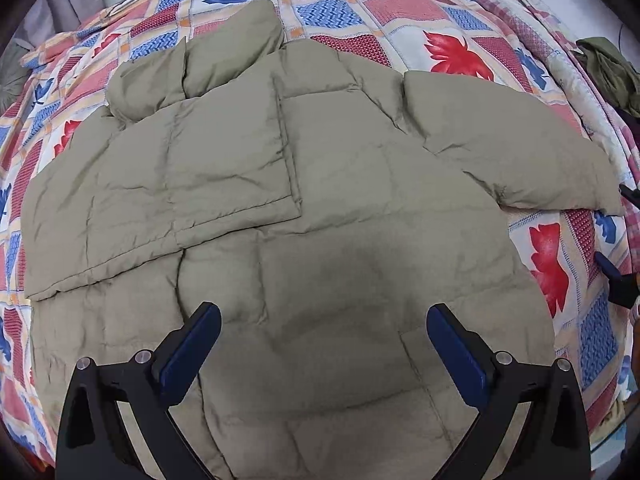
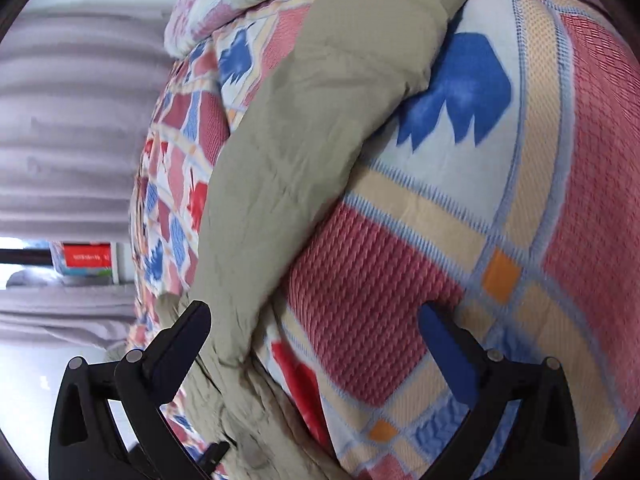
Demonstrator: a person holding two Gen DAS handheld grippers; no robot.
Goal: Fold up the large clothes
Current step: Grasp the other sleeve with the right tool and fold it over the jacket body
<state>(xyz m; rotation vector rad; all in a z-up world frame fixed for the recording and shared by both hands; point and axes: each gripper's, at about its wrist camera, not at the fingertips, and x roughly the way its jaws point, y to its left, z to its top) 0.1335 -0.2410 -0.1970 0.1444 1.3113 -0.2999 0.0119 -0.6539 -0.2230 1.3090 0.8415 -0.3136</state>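
A khaki puffer jacket [image 1: 328, 208] lies spread flat on a patchwork quilt [image 1: 452, 4] covering a bed. One sleeve [image 1: 192, 184] is folded across its body; the other sleeve [image 1: 512, 144] stretches out to the right. My left gripper [image 1: 324, 320] hangs open just above the jacket's lower body, nothing between its blue pads. In the right wrist view the outstretched sleeve [image 2: 304, 152] runs from the top down to the lower left. My right gripper [image 2: 314, 320] is open beside it, with the sleeve's edge near the left finger [image 2: 188, 332] and no pad pressing it.
A dark green garment [image 1: 608, 68] lies crumpled at the bed's far right edge. A grey curtain [image 2: 72, 120] and a red box [image 2: 86, 258] stand beyond the bed's side. A bunched-up blanket [image 2: 224, 4] lies past the sleeve's cuff.
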